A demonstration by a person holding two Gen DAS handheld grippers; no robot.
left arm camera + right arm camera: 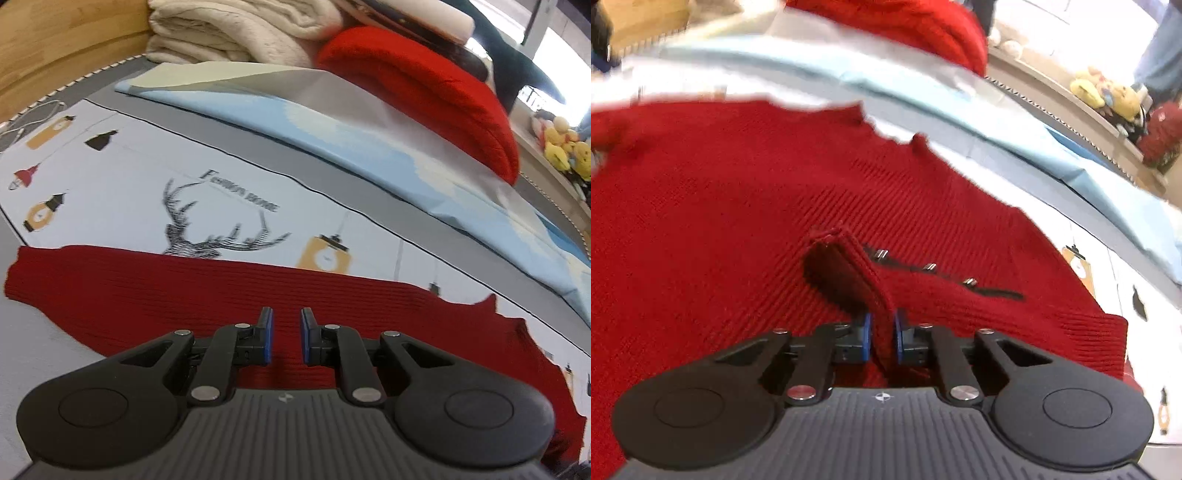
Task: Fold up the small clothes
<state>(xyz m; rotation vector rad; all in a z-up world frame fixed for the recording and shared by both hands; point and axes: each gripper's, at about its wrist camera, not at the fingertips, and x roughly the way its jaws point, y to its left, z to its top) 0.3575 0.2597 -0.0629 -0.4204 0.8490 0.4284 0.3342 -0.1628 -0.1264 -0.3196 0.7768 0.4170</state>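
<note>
Pinching a raised fold of the red knit garment [738, 184], my right gripper [882, 334] is clamped; metal snaps [930, 268], seemingly, at one o'clock. My left gripper [287, 338] hovers parted, empty.

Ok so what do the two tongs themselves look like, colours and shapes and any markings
Both look alike. The left tongs and right tongs are matte black plastic, each with two short fingers faced with blue pads. Angled black link arms with silver rivets join them to a dark grey ribbed body, flanked by round black discs. A small white circular mark sits at the body's centre. No cables or sleeves show.
</note>
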